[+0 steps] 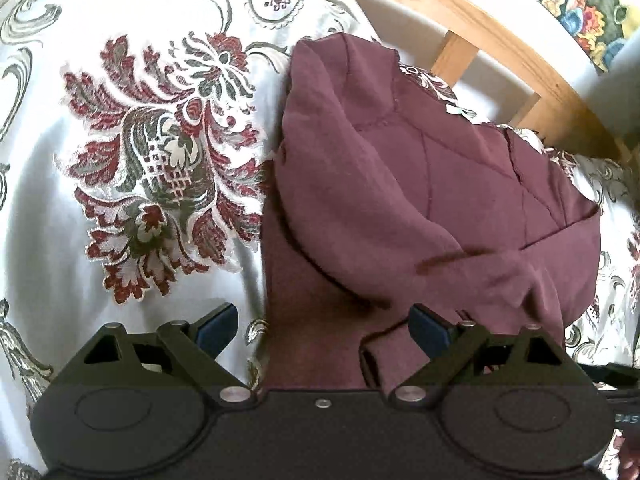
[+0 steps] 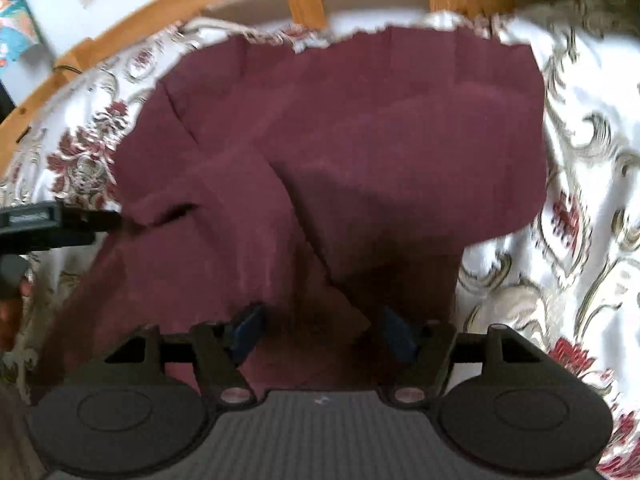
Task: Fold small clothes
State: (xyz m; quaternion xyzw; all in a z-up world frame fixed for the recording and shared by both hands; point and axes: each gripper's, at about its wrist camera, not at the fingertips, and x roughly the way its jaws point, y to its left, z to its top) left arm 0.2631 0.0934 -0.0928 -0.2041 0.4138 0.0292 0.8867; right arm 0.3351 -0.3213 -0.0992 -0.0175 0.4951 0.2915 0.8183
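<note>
My left hand-held gripper (image 1: pixel 322 330) and right hand-held gripper (image 2: pixel 320 330) both hover with jaws spread wide, gripping nothing, because the fold looks laid. The maroon garment (image 1: pixel 420 184) lies doubled over on the floral bedspread (image 1: pixel 132 152), near the wooden bed frame (image 1: pixel 500 36), ready for smoothing.

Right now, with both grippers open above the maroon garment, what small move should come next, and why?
Probably lift both away and check the fold. The left gripper and right gripper stand open, with cloth under them but not pinched. The maroon garment lies doubled on the patterned bedspread, with a loose cuff by the left gripper.
</note>
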